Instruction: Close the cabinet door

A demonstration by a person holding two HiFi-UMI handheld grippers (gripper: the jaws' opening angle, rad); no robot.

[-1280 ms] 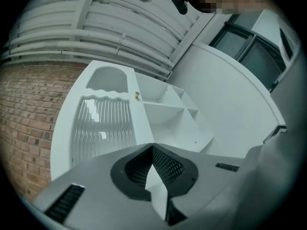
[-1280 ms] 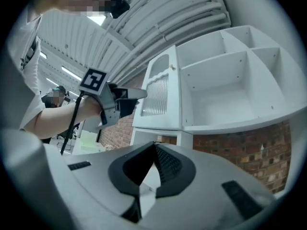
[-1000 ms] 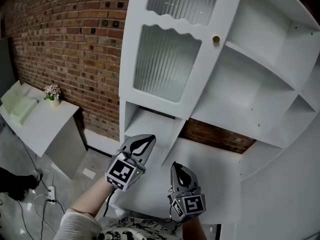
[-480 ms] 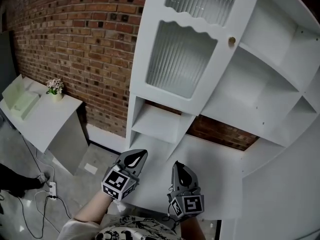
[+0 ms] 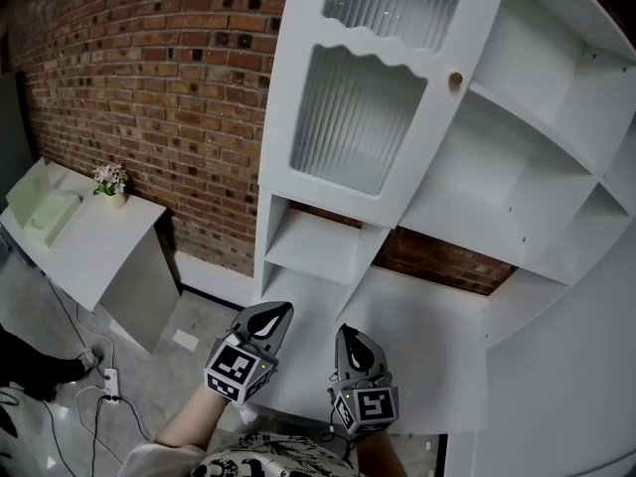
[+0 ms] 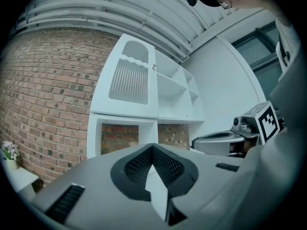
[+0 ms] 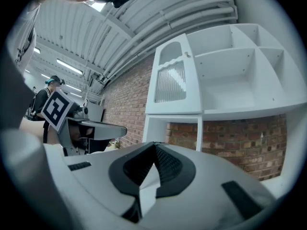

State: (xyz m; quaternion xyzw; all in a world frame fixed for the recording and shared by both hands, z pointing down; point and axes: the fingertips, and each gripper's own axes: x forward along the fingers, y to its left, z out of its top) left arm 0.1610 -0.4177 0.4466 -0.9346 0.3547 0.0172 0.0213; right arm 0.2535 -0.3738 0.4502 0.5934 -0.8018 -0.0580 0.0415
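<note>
Well below the seemingly shut cabinet door [image 5: 358,117], left gripper [image 5: 270,315] and right gripper [image 5: 350,337] hang, jaws clenched empty.

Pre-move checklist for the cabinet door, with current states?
1. Cabinet door against its frame: looks flush in both gripper views, ok. Whether it is fully seated: cannot tell.
2. Door knob visible, nothing in front of it: ok.
3. Left hand-held gripper jaws together, nothing between: ok.
4. Right hand-held gripper jaws together, nothing between: ok.
5. Both grippers low over the white counter, apart from the door: ok.
6. Open shelves beside the door, nothing sticking out: ok.
</note>
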